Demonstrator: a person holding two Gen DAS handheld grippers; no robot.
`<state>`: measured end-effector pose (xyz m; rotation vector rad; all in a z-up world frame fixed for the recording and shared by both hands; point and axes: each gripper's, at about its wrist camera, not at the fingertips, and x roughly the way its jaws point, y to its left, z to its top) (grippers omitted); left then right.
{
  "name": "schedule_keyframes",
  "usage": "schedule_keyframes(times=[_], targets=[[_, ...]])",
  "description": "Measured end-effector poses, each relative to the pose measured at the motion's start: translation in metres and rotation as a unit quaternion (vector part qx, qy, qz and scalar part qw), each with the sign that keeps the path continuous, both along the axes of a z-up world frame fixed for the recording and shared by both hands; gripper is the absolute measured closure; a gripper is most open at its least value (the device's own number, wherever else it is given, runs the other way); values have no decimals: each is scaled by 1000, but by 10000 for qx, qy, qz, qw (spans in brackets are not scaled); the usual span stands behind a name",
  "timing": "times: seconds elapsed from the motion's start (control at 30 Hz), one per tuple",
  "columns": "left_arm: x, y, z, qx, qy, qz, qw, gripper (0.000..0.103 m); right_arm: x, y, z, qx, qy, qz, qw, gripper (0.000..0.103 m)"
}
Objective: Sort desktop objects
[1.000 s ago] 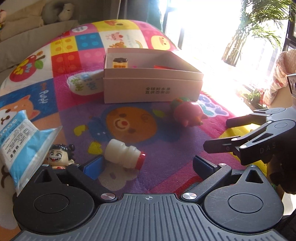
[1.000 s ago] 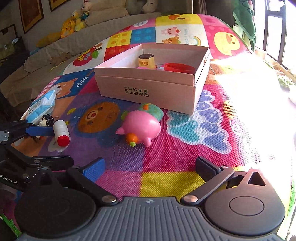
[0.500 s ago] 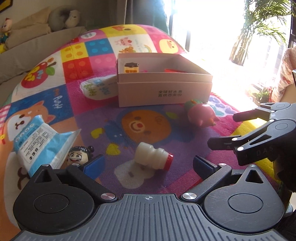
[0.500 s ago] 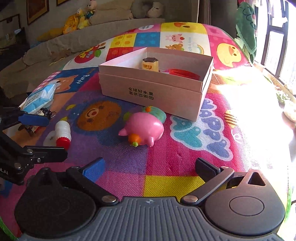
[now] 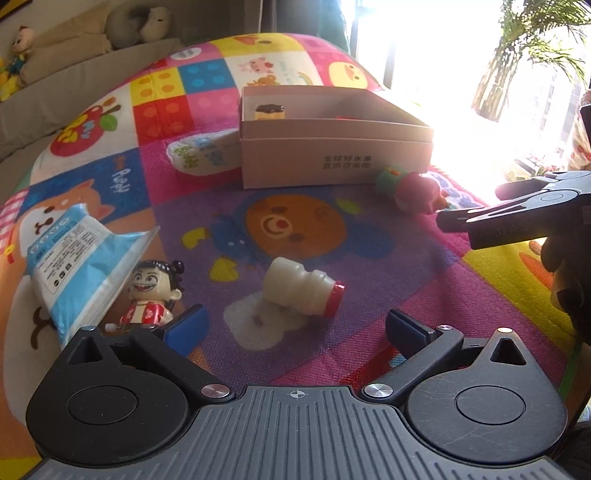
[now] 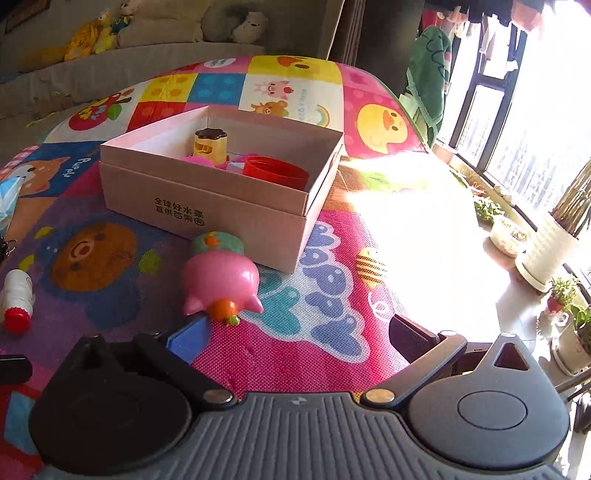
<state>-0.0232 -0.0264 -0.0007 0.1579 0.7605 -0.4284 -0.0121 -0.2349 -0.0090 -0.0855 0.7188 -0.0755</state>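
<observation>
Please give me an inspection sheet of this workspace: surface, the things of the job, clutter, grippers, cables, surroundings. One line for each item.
Surface: colourful cartoon play mat, strong sun glare at the window side.
Job's things: open cardboard box already holding a yellow toy and a red lid; still on the mat are a small white bottle lying on its side, a pink pig toy, a figurine and a blue tissue pack.
Clutter: nothing seen.
Grippers: left gripper open, facing the bottle; right gripper open, near the pig.
Cables: nothing seen.
Surroundings: sofa with plush toys, potted plants by the window.
</observation>
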Motion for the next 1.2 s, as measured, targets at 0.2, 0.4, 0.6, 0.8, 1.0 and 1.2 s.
schedule_keyframes(times=[0.2,0.4,0.6,0.8,1.0,1.2], targets=[[0,3,4,-116,15,-115,9999,0,-12,-6,-2,406,-126,-12,9991,0],[5,-3,16,-347,-287,-255,9987,0,-11,-5,-3,414,-108,10,9991,0],[13,-7,8,-391,-46,-296,9988,36,-11,-7,-3,485,-120,-40,9987,0],[-3,-9,9,-485,55,-563,9972,36,-9,-7,-4,497,-83,6,9987,0],[-9,-12,7,-386,4,-505,9980,39,1,9,7,444,-233,424,9978,13],[-6,-10,8,-324,-44,-251,9992,46,31,25,12,281,-235,710,9968,16]])
